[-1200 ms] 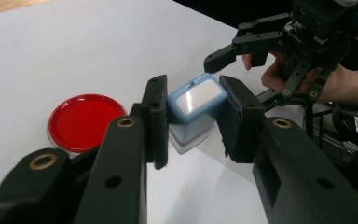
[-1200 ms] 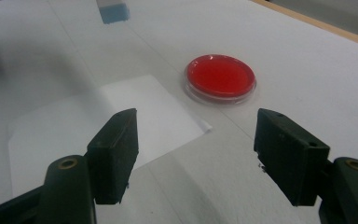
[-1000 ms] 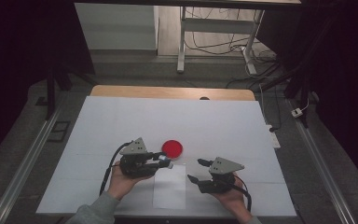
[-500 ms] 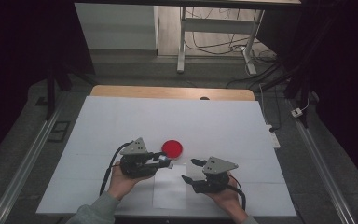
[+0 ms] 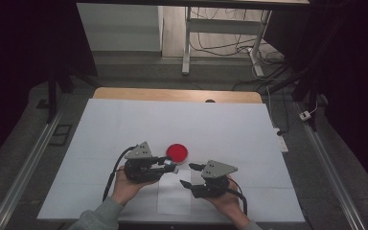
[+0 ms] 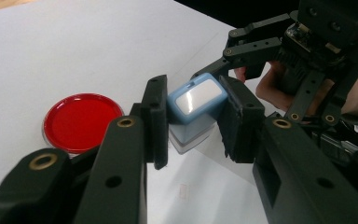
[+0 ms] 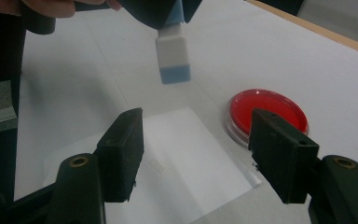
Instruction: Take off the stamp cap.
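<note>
The left tool (image 6: 193, 123) clamps a small light-blue block (image 6: 196, 100) above the bench (image 5: 124, 124), while the right tool (image 7: 196, 149), jaws just closing and empty, faces it beside the red dish (image 7: 266, 112).

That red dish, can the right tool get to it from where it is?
Probably yes. The right tool is open with nothing between its jaws, and only bare white table lies between it and the red dish.

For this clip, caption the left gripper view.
Left gripper clamps a small blue-and-white block beside a red dish.
</note>
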